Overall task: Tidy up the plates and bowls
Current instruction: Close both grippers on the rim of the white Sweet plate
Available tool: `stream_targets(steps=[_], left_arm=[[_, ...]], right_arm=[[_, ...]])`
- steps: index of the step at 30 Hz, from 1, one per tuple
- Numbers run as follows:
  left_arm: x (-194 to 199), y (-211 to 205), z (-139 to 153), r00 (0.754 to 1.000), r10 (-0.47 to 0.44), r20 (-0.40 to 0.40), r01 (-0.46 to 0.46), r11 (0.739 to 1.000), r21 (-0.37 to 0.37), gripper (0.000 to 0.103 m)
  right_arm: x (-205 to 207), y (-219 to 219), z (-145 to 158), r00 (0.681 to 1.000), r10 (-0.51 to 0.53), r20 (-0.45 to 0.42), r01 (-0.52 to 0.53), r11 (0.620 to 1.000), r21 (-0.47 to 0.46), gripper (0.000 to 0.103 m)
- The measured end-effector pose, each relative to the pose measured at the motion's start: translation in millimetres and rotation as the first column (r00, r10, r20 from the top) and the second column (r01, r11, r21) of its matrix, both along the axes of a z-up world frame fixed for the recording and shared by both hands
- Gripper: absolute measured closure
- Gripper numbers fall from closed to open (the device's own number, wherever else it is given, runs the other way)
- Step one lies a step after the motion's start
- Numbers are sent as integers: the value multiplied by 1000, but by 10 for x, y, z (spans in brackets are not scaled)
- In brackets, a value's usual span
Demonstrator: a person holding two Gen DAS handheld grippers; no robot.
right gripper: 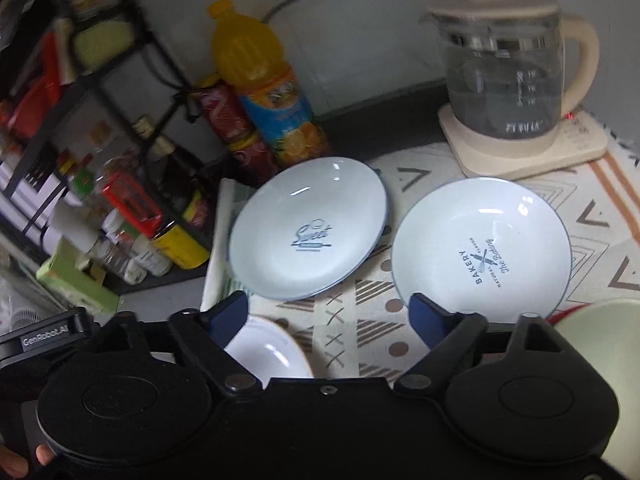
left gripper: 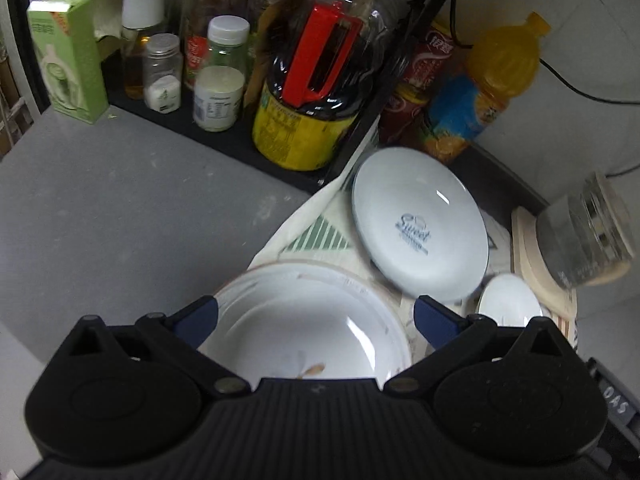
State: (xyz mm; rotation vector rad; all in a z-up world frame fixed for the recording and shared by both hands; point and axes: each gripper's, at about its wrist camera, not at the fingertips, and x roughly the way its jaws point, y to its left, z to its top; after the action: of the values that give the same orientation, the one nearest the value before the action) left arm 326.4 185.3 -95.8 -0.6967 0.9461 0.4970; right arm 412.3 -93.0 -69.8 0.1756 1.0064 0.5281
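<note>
Plates and bowls lie on a patterned cloth (right gripper: 360,312) spread over the grey counter (left gripper: 120,200). Nearest the left hand-held gripper (left gripper: 316,316) sits a white bowl with a brown rim (left gripper: 304,320); its near edge is hidden behind the gripper body, and the blue fingers stand spread to either side of it, closing on nothing. Beyond it the "Sweet" plate (left gripper: 420,224) rests tilted, its far edge raised toward the bottles, and a small white dish (left gripper: 510,300) beside it is half cut off by the gripper's right finger. In the right wrist view the "Sweet" plate (right gripper: 308,228) and the "Bakery" plate (right gripper: 480,252) lie side by side, just apart. The right hand-held gripper (right gripper: 328,320) is also spread wide and empty, hovering above the cloth; its left finger covers part of the brown-rimmed bowl (right gripper: 268,352), and its right finger overlaps the rim of the "Bakery" plate. A pale green bowl (right gripper: 600,340) is cut off at the right edge. Behind stand an orange juice bottle (right gripper: 260,80), a red can (right gripper: 228,120), a glass kettle (right gripper: 504,76) on its base, and a black rack (left gripper: 240,148) crowded with bottles, blurred in the right view.
</note>
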Motion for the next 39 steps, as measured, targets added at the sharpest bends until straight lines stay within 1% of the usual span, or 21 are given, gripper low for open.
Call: stream_targets(steps=[1, 4, 6, 9, 11, 12, 15, 16, 17, 18, 19, 20, 22, 26, 29, 30, 31, 33, 34, 37, 39], left_arm=[[68, 18, 1, 1000, -6, 7, 6, 1000, 1, 0], [261, 15, 29, 1000, -18, 3, 18, 999, 44, 0], [367, 43, 11, 999, -26, 25, 26, 999, 20, 1], [528, 73, -58, 999, -24, 26, 24, 1000, -6, 2], [602, 110, -123, 999, -9, 43, 10, 999, -31, 3], [628, 127, -151, 998, 0, 57, 3, 999, -48, 4], [718, 189, -259, 995, 31, 93, -21, 995, -102, 8], [768, 213, -317, 996, 32, 89, -20, 991, -130, 12], [808, 234, -366, 996, 41, 75, -29, 988, -151, 16], [838, 246, -402, 996, 46, 77, -33, 986, -164, 24], [873, 254, -435, 996, 44, 83, -30, 985, -169, 28], [906, 257, -475, 996, 45, 74, -31, 985, -172, 30], [967, 267, -570, 998, 48, 47, -39, 982, -183, 38], [1043, 288, -741, 999, 50, 15, -46, 978, -202, 43], [1079, 303, -849, 998, 59, -2, -58, 975, -216, 51], [1089, 306, -886, 998, 62, -6, -62, 973, -223, 56], [1100, 313, -922, 998, 67, -12, -68, 971, -230, 64], [1109, 325, -982, 996, 84, -21, -87, 965, -246, 75], [1113, 334, -1009, 996, 91, -23, -94, 963, -251, 79], [1131, 345, -1067, 994, 104, -32, -109, 961, -254, 83], [1146, 344, -1102, 993, 114, -34, -119, 959, -257, 84]], right_arm=[[60, 3, -32, 1000, -6, -12, 6, 1000, 1, 30], [244, 33, -119, 999, -23, -33, 23, 1000, -19, 36], [353, 41, -161, 998, -35, -45, 34, 999, -11, 41], [523, 62, -227, 997, -39, -73, 40, 999, 4, 46], [659, 69, -302, 991, -43, -126, 48, 998, 35, 57], [715, 76, -332, 988, -47, -148, 55, 997, 51, 66], [875, 102, -450, 978, -66, -200, 82, 994, 69, 73], [917, 110, -492, 974, -71, -216, 89, 993, 75, 77], [962, 122, -539, 968, -76, -238, 98, 992, 79, 78], [996, 128, -569, 963, -83, -255, 107, 991, 82, 78], [1026, 133, -606, 957, -93, -276, 121, 989, 87, 78], [1060, 136, -653, 951, -100, -291, 131, 987, 89, 78], [1112, 133, -734, 942, -118, -316, 151, 985, 84, 78], [1196, 129, -853, 926, -137, -352, 171, 983, 66, 79], [1214, 143, -921, 915, -138, -378, 167, 985, 44, 79], [1209, 163, -948, 913, -134, -385, 161, 986, 40, 79], [1199, 184, -977, 911, -131, -391, 156, 987, 33, 79], [1182, 240, -1050, 908, -126, -399, 143, 990, 14, 79], [1171, 257, -1086, 907, -128, -402, 143, 990, 7, 83], [1169, 279, -1193, 895, -138, -424, 162, 987, 20, 85], [1179, 282, -1233, 897, -141, -418, 173, 984, 39, 92]])
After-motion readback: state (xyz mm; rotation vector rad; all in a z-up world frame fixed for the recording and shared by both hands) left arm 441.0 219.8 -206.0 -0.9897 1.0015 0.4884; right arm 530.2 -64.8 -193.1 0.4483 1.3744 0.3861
